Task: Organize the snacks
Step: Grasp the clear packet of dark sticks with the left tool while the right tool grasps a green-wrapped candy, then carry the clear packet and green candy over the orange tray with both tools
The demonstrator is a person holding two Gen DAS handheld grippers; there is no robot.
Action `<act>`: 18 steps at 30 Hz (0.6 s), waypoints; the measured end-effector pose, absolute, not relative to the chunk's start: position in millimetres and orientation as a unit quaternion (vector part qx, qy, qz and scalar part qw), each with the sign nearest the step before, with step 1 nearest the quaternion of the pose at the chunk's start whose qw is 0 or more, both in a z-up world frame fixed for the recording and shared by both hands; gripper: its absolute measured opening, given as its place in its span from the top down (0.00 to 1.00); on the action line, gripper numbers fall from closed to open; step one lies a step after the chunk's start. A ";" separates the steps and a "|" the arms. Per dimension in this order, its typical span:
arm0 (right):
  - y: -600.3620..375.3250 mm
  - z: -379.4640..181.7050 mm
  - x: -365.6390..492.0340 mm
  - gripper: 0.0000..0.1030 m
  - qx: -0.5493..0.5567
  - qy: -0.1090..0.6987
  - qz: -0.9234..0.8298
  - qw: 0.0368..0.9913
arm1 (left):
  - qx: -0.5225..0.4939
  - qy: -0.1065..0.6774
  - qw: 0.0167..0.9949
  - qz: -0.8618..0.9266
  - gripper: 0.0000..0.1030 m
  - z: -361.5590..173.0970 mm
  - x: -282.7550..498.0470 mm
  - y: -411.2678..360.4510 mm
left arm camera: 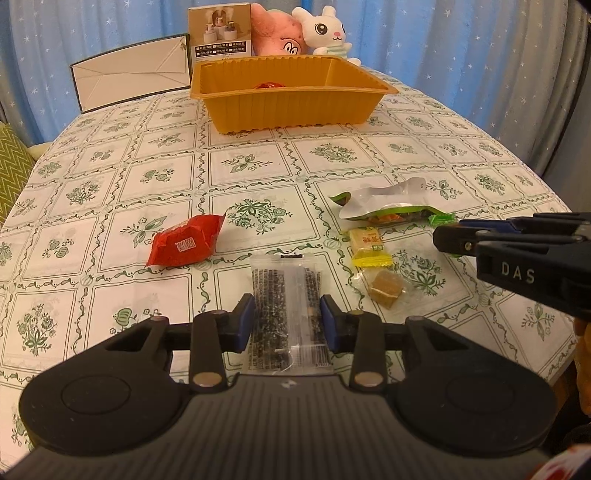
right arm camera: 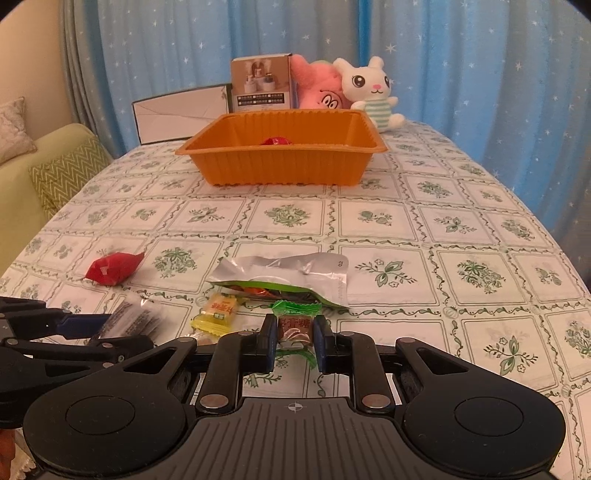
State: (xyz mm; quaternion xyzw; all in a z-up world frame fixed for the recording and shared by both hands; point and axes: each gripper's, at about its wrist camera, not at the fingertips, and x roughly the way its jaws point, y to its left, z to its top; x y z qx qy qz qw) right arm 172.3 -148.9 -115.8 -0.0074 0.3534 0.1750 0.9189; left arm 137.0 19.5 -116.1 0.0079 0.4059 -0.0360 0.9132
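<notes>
Red snack mostly hidden behind tray wall.

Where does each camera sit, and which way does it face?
Left wrist: on the left gripper, facing the orange tray; jaws flank a clear seaweed packet; the right gripper enters at right.
Right wrist: on the right gripper, facing the same way; jaws around a green candy.
Shared: tray, red packet, yellow candy, plush rabbit.

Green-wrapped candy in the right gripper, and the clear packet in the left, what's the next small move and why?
Probably lift both straight up. The right gripper looks closed on the green-wrapped candy, the left gripper on the clear packet, and both snacks still sit low by the tablecloth. The orange tray waits further back.
</notes>
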 end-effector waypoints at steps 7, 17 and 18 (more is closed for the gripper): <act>-151.4 -106.8 167.0 0.80 -0.008 0.340 0.177 0.924 | 0.006 0.388 0.921 -0.033 0.67 -101.6 132.0 17.0; -148.0 -88.7 164.2 0.80 -0.034 0.304 0.191 0.933 | -0.003 0.360 0.933 -0.034 0.67 -74.0 137.9 17.5; -147.9 -86.1 164.8 0.80 -0.035 0.301 0.192 0.933 | -0.006 0.356 0.934 -0.035 0.67 -70.1 140.6 17.6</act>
